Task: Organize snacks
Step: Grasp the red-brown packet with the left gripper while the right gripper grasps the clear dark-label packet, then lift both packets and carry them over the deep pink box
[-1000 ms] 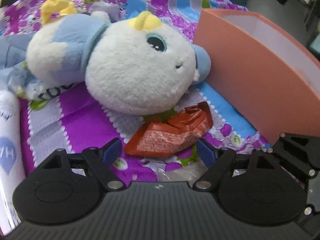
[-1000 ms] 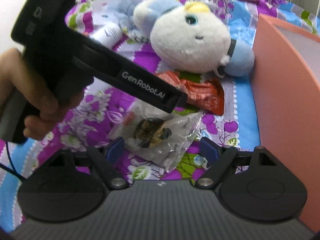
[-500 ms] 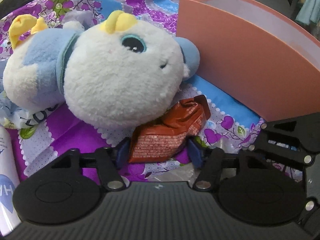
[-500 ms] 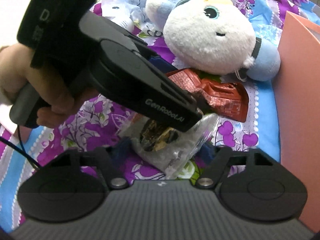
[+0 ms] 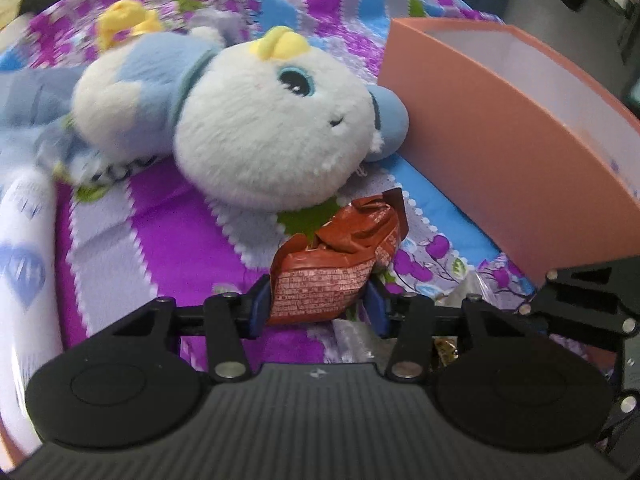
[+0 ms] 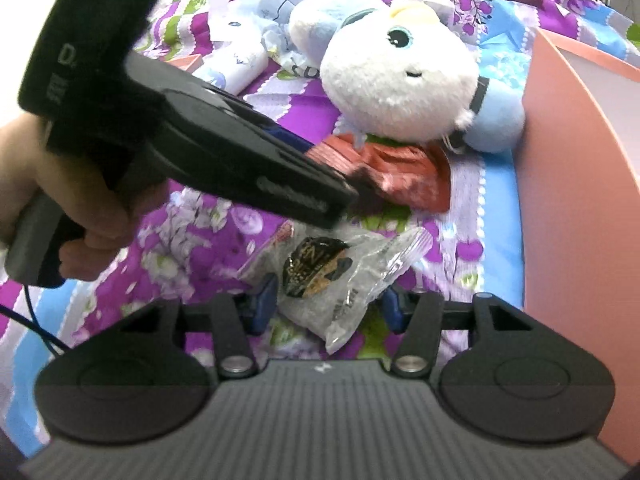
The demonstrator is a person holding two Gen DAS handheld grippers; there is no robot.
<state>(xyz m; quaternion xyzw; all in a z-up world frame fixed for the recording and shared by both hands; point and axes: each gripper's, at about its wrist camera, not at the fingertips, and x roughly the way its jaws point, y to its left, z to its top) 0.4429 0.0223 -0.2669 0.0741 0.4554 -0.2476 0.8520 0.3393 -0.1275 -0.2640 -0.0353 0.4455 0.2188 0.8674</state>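
Between the left gripper point(image 5: 316, 306) pads, a crinkled glossy foil packet point(image 5: 332, 272); beyond it, a fluffy plush toy point(image 5: 276, 136), matt cardboard box point(image 5: 500, 168), printed cloth bedsheet point(image 5: 168, 240).

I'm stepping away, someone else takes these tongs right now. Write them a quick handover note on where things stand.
Left tongs: closing on the crumpled red-brown foil snack packet, pads against its sides.
Right tongs: closing around the clear plastic snack bag with a dark label.
Both snacks lie beside the white-and-blue plush toy on the purple floral cloth.
The salmon-pink cardboard box shows no snack inside.
Left to do: lift both into the box.
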